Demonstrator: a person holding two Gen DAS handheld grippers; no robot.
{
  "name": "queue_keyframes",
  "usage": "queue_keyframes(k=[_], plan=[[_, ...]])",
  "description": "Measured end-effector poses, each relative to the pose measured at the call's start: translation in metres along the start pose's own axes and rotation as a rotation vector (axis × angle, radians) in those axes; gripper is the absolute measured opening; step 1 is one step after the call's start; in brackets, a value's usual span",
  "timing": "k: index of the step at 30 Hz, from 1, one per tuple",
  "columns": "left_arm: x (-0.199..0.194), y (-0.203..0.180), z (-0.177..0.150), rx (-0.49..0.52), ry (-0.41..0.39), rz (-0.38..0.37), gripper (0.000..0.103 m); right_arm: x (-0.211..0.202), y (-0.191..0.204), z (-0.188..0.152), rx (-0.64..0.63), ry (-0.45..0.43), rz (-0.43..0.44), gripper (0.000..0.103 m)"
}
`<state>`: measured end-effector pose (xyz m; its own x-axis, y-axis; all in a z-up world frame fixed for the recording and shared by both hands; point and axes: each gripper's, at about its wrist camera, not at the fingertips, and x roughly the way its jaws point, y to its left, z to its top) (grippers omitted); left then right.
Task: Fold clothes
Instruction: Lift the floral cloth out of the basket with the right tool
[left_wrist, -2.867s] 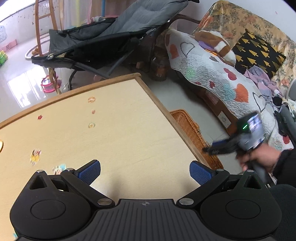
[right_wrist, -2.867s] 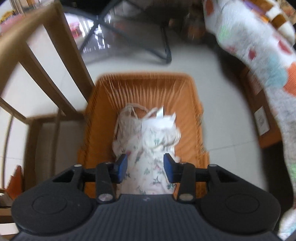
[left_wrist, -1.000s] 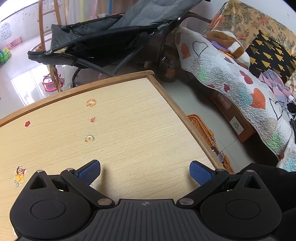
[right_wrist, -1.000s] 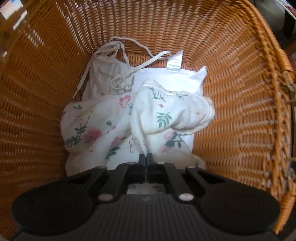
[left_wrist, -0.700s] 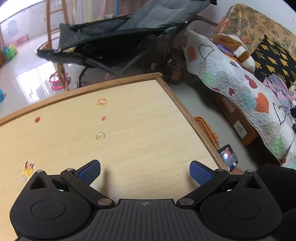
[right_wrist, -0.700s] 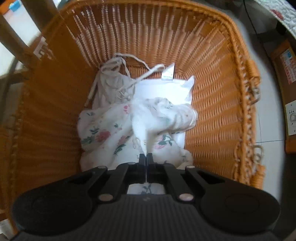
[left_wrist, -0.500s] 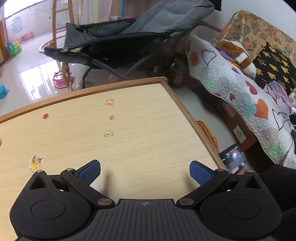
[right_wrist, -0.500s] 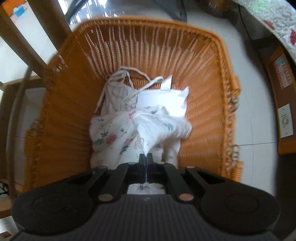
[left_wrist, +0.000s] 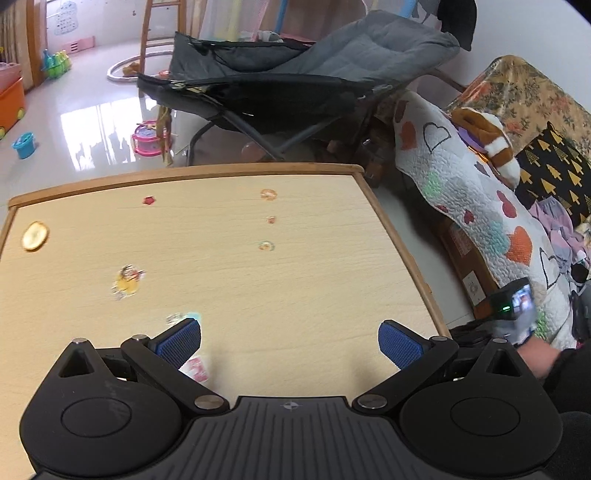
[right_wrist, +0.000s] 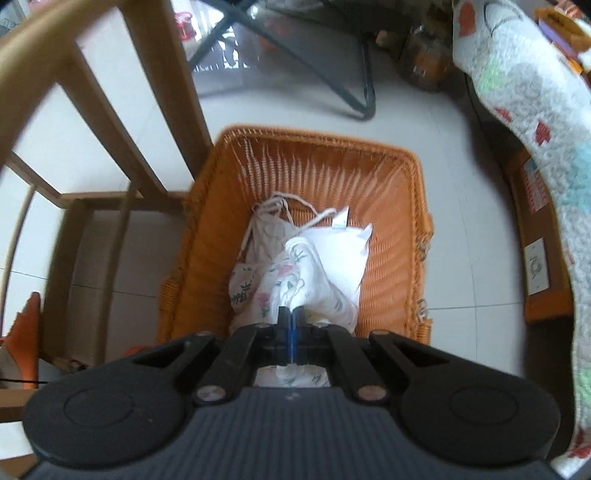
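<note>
In the right wrist view my right gripper (right_wrist: 291, 320) is shut on a fold of the white floral garment (right_wrist: 295, 286), which hangs from the pads down into the orange wicker basket (right_wrist: 402, 206) on the floor. A plain white garment (right_wrist: 343, 251) with strings lies beneath it in the basket. In the left wrist view my left gripper (left_wrist: 290, 338) stands open above the pale wooden table (left_wrist: 229, 258), with nothing between its blue pads. At that view's right edge, beyond the table, a hand holds the right gripper's body (left_wrist: 513, 306).
The table's wooden legs and rails (right_wrist: 122, 122) stand left of the basket. A quilted heart-patterned cover (left_wrist: 472, 206) drapes a sofa to the right. A grey folding recliner (left_wrist: 295, 74) stands behind the table. Small stickers (left_wrist: 127, 280) dot the tabletop.
My right gripper has risen well above the basket, drawing the floral garment up with it. The left gripper has shifted over the table, staying open.
</note>
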<state>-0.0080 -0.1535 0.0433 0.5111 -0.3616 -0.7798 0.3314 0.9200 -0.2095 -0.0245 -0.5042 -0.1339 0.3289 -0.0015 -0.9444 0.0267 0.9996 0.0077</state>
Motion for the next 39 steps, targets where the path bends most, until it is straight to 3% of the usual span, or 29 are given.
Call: queue_keyframes(k=[10,21,30,39], plan=[[-0.037,0.006,-0.013,0.002,-0.034,-0.021,0.103,-0.091,0.012,0.006,-0.042,-0.096,-0.034,0.001],[-0.065,0.019,-0.023,0.030,-0.034,0.007,0.103,-0.158,0.041,0.025,-0.046,-0.199,-0.059,0.001],[-0.089,0.039,-0.026,0.010,-0.056,0.024,0.103,-0.238,0.060,0.031,-0.024,-0.344,-0.055,0.001],[-0.110,0.046,-0.026,0.025,-0.059,0.032,0.103,-0.286,0.076,0.034,-0.039,-0.383,-0.058,0.001]])
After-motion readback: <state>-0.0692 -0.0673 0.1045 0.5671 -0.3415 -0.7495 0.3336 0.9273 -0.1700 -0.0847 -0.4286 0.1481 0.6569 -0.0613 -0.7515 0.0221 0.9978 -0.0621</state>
